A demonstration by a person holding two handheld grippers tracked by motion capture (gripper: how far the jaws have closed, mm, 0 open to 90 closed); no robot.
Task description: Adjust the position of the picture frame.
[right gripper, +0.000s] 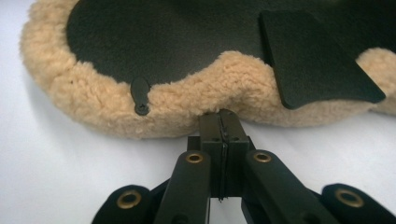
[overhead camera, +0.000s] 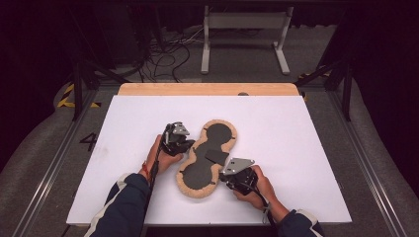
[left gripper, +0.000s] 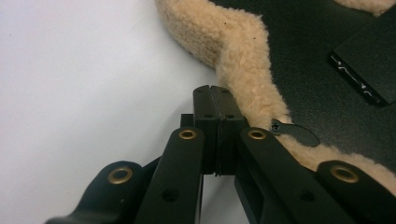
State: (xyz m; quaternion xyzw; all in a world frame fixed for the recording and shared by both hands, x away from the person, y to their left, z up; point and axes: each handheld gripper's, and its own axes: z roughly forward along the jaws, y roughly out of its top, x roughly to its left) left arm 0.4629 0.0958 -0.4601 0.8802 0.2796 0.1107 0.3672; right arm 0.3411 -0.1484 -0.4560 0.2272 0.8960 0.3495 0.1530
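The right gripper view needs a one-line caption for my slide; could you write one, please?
Closed right tongs meet the tan fleece rim of a black-faced pad lying on the white table.

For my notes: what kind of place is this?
Probably a lab or recording rig: a white table on a metal frame, loose cables on the carpet behind, and dark surroundings.

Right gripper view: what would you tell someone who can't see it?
A closed hand-held gripper touches the tan fleecy edge of a black-backed pad on a white table. A black flap lies on the pad.
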